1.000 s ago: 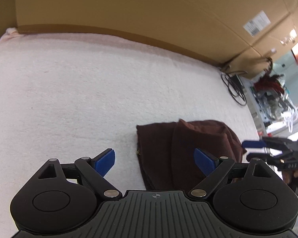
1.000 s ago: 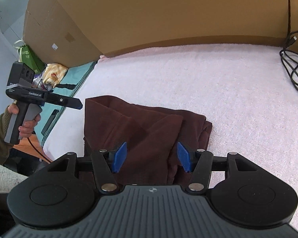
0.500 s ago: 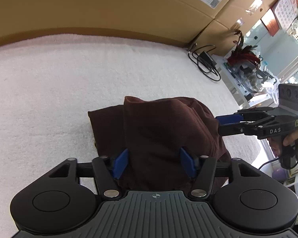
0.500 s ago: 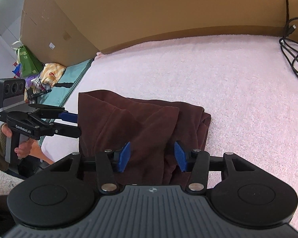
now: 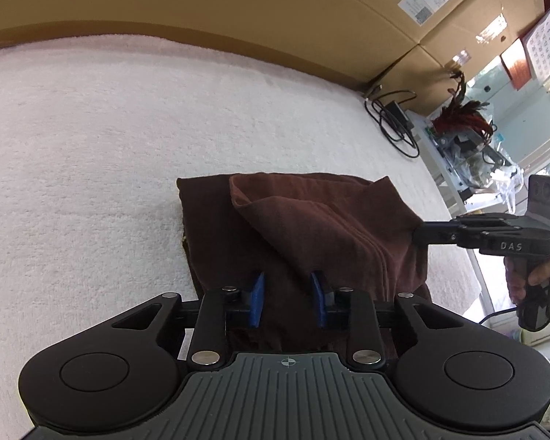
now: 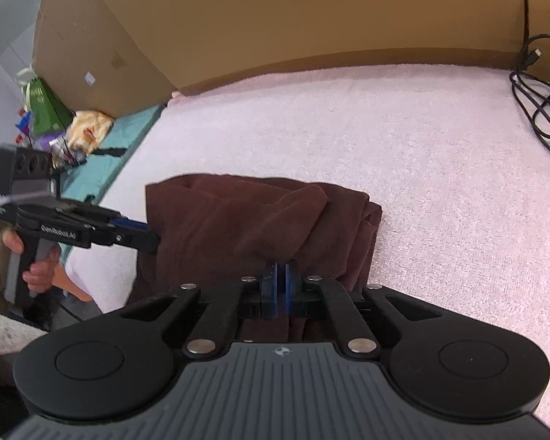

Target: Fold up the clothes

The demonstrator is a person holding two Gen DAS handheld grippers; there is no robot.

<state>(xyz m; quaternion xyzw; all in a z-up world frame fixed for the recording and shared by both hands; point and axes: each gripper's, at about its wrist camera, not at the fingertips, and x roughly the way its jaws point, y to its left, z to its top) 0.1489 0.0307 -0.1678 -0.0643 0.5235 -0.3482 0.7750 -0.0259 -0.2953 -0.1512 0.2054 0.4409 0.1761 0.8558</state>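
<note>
While your right gripper (image 6: 279, 286) has just snapped its jaws together on the near edge of the brown garment (image 6: 260, 220), pinching a fold of cloth, your left gripper (image 5: 287, 299) is only half closed: its jaws have just been narrowing, the fabric sits between the blue pads (image 5: 257, 299), and I cannot tell whether they press on it yet. If you lift now, I judge the left side may slip free and the bundle will sag or unroll from that corner; the cause would be a pinch that catches only the top layer of several. The garment lies part-folded at the near edge of the pale towel-covered table (image 5: 91, 146), well apart from the cardboard boxes (image 5: 275, 7) behind. Its long axis seems to run away from you toward them, the loose flap pointing that way.
</note>
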